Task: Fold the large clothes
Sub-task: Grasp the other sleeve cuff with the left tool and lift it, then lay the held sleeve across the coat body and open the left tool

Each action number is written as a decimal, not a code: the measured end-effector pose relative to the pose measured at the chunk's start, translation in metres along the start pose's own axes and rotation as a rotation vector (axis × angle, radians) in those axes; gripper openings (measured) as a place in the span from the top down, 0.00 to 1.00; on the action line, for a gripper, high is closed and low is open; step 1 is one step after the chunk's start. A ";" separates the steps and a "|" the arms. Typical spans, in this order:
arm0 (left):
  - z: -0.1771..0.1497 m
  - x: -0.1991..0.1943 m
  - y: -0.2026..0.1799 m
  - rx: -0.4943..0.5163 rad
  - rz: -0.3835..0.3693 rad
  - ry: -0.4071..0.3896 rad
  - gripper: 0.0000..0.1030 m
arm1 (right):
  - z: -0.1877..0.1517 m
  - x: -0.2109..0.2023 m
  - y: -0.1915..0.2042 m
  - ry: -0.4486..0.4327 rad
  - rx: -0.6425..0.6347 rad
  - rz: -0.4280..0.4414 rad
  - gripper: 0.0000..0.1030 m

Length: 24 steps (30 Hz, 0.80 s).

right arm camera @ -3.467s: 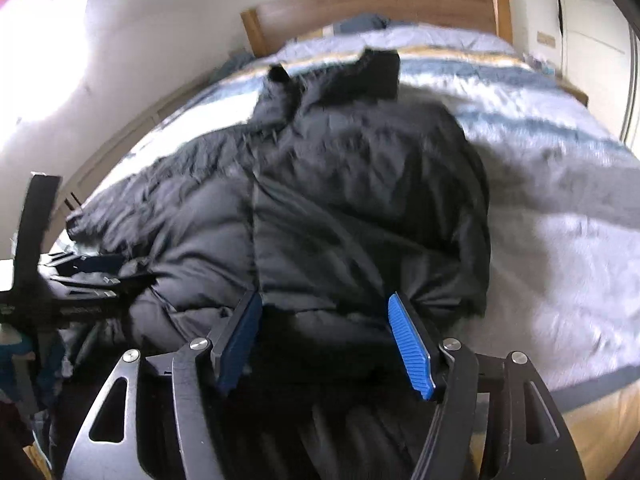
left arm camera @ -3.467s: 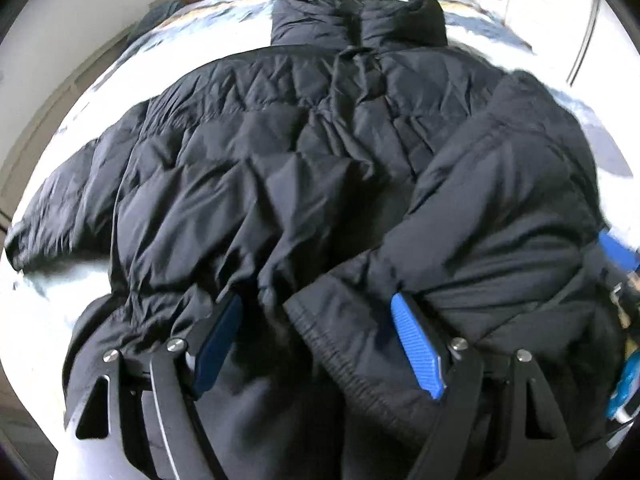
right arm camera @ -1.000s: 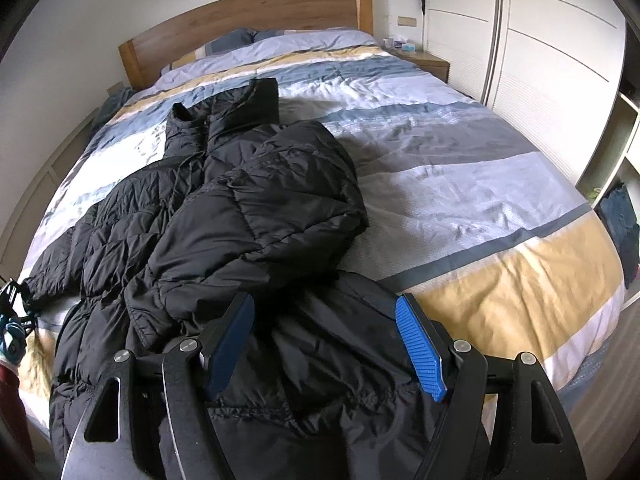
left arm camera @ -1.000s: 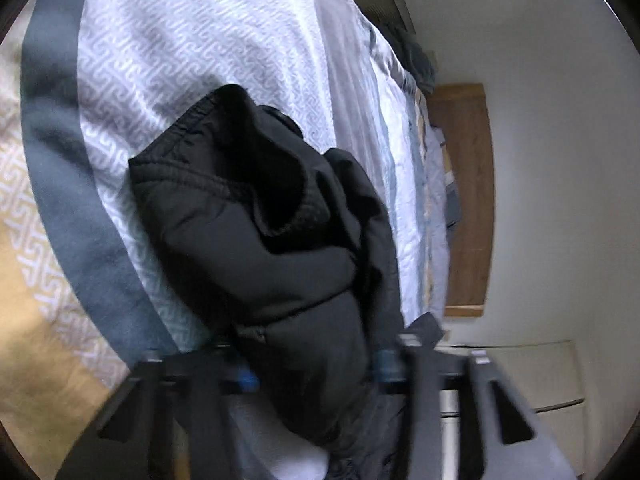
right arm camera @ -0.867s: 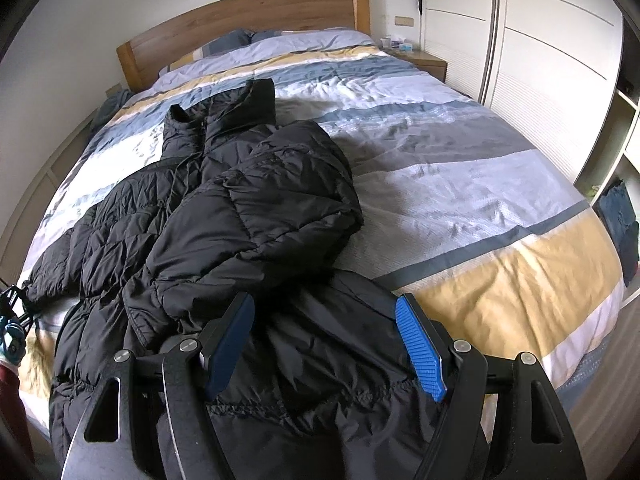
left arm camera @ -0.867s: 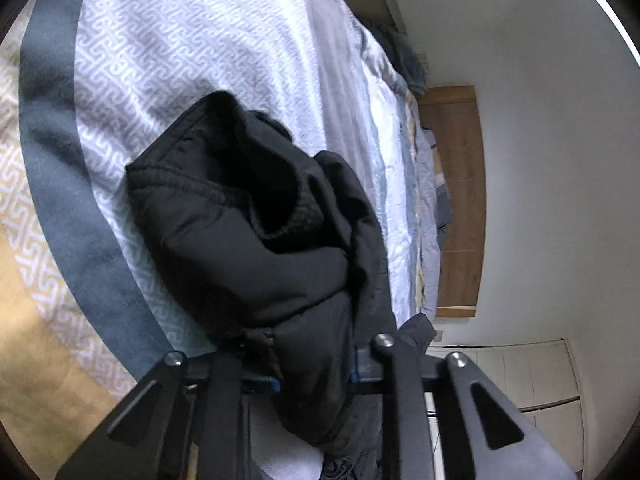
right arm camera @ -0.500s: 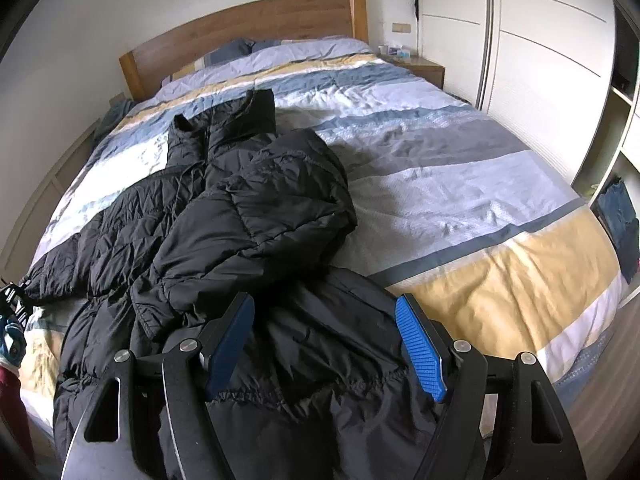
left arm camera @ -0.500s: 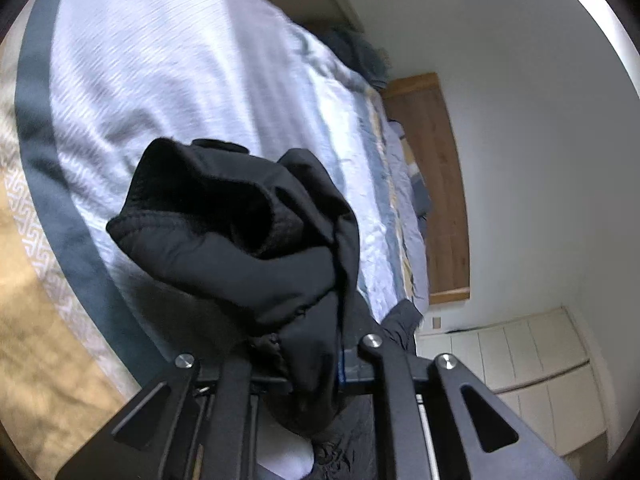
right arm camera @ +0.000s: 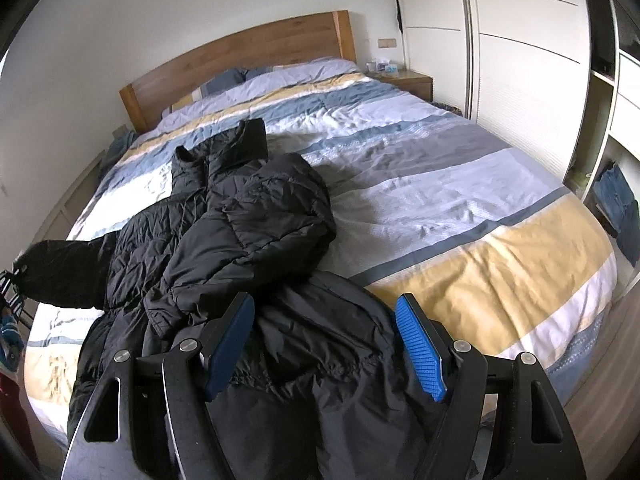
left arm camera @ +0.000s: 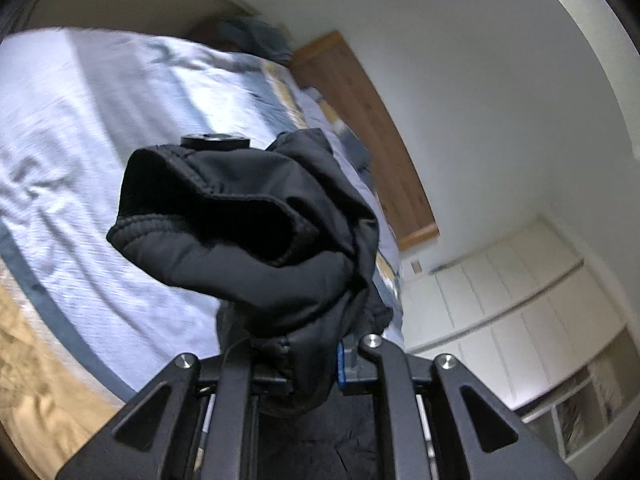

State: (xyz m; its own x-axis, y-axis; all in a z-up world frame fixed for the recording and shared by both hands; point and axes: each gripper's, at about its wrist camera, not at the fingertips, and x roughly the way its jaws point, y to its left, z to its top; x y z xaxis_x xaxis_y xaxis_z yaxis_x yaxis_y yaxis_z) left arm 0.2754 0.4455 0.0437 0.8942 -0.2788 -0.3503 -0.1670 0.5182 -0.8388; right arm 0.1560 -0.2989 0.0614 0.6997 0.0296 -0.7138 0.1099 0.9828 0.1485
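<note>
A black puffer jacket (right arm camera: 248,232) lies spread on the striped bed (right arm camera: 480,208), its collar toward the headboard. One sleeve is folded across its body. My left gripper (left arm camera: 310,364) is shut on the cuff of the other sleeve (left arm camera: 248,248), and the cuff bunches up in front of the camera, clear of the bedding. In the right wrist view that raised sleeve (right arm camera: 64,272) sticks out at the far left. My right gripper (right arm camera: 324,344) is open, its blue pads above the jacket's lower hem with nothing gripped.
A wooden headboard (right arm camera: 240,60) and pillows stand at the far end of the bed. White wardrobe doors (right arm camera: 520,60) and open shelves line the right side. A nightstand (right arm camera: 404,80) sits in the back corner. Bare duvet stretches to the jacket's right.
My left gripper closed on the sleeve cuff, then lifted it off the bed while rolling. My right gripper stayed open and drifted a little over the hem.
</note>
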 end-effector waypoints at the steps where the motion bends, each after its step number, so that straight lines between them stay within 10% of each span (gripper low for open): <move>1: -0.004 0.007 -0.013 0.029 -0.002 0.013 0.88 | -0.001 -0.003 -0.003 -0.006 0.004 0.002 0.30; 24: -0.209 0.092 -0.144 0.375 0.082 0.303 0.88 | -0.025 -0.005 -0.073 -0.027 0.091 0.040 0.29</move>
State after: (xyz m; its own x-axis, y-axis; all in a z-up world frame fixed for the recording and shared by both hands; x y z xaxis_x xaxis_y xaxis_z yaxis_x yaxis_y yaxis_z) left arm 0.2952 0.1763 0.0446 0.7137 -0.4190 -0.5614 -0.0207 0.7884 -0.6148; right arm 0.1268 -0.3661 0.0374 0.7231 0.0624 -0.6879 0.1446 0.9602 0.2391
